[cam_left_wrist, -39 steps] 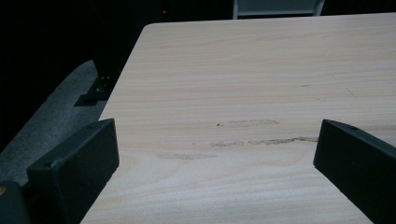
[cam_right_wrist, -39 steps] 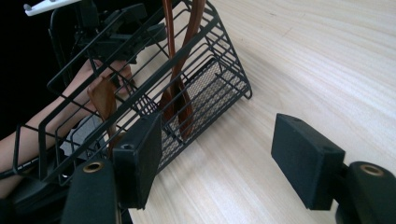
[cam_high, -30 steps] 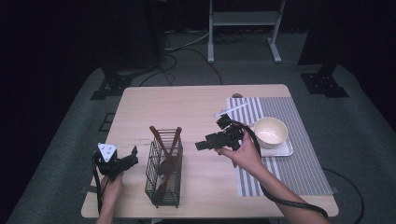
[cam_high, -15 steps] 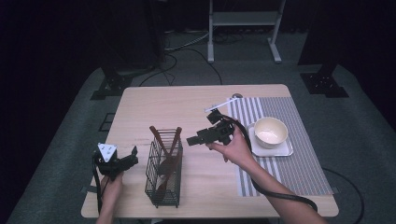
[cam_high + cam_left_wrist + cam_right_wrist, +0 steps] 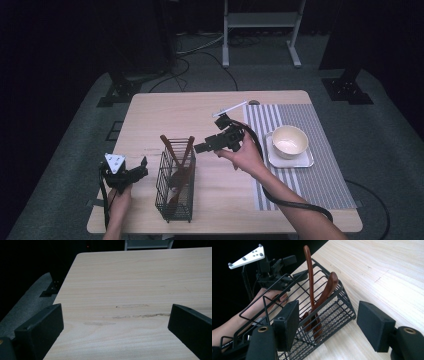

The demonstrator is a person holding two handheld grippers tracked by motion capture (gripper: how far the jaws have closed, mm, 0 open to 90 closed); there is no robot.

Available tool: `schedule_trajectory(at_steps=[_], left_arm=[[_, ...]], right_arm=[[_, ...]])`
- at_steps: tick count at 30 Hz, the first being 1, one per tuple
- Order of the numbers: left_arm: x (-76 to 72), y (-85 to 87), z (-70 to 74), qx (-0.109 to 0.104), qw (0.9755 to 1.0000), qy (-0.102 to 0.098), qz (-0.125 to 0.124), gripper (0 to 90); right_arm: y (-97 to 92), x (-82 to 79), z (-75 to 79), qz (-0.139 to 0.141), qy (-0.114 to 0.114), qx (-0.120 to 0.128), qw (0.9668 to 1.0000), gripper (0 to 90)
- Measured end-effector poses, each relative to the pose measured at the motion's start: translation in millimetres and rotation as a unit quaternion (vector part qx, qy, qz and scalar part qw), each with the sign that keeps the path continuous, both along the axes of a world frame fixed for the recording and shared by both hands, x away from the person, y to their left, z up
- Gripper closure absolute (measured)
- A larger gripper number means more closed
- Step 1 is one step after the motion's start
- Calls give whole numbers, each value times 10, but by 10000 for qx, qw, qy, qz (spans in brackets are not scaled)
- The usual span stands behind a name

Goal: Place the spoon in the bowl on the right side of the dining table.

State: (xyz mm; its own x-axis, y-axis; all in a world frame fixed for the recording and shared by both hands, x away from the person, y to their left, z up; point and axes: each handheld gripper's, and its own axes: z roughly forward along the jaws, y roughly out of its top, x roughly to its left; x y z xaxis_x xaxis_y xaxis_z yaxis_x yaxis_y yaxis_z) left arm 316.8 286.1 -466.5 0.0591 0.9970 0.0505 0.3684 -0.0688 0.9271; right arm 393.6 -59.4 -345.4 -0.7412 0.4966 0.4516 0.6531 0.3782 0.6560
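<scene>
1. Right gripper (image 5: 200, 147) held in the air just right of the basket (image 5: 175, 186), jaws wide apart and empty, aimed at the upper ends of the wooden utensils (image 5: 176, 160).
2. In the right gripper view, right gripper (image 5: 327, 321) framing the basket (image 5: 294, 315): one slim handle (image 5: 309, 270) standing tall, one broader handle (image 5: 329, 285) leaning beside it, both inside the wire walls and crossing lower down.
3. Likely step in hand: reach for one handle to lift it out. Best to pick the tall slim one, clear of the rim.
4. Advisable to close on the handle well above the rim wire, pads flat on its two sides, so no wire gets pinched along with it.
5. Then lift along the handle's own line, not sideways; otherwise a risk of dragging the second utensil or tipping the light basket.
6. Left gripper (image 5: 141, 167) low at the table's (image 5: 200, 105) near left corner, just left of the basket, jaws apart and empty; in the left gripper view, bare wood between them. Well placed to steady the basket wall if it shifts.
7. Farther right: a bowl (image 5: 289, 139) on a small tray (image 5: 300, 161), on a striped mat (image 5: 320, 180), well apart from the basket; a possible place for the utensil.
</scene>
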Motion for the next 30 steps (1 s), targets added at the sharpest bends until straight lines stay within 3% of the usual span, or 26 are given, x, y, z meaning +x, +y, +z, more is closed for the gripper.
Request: schedule_trajectory(at_steps=[25, 30], left_arm=[[-1, 1, 0, -3, 10000, -1, -12, 0], [-2, -1, -1, -15, 10000, -3, -11, 0]], right_arm=[[259, 179, 16, -28, 88, 13, 10000, 356], [285, 203, 1, -97, 64, -33, 9999, 453]])
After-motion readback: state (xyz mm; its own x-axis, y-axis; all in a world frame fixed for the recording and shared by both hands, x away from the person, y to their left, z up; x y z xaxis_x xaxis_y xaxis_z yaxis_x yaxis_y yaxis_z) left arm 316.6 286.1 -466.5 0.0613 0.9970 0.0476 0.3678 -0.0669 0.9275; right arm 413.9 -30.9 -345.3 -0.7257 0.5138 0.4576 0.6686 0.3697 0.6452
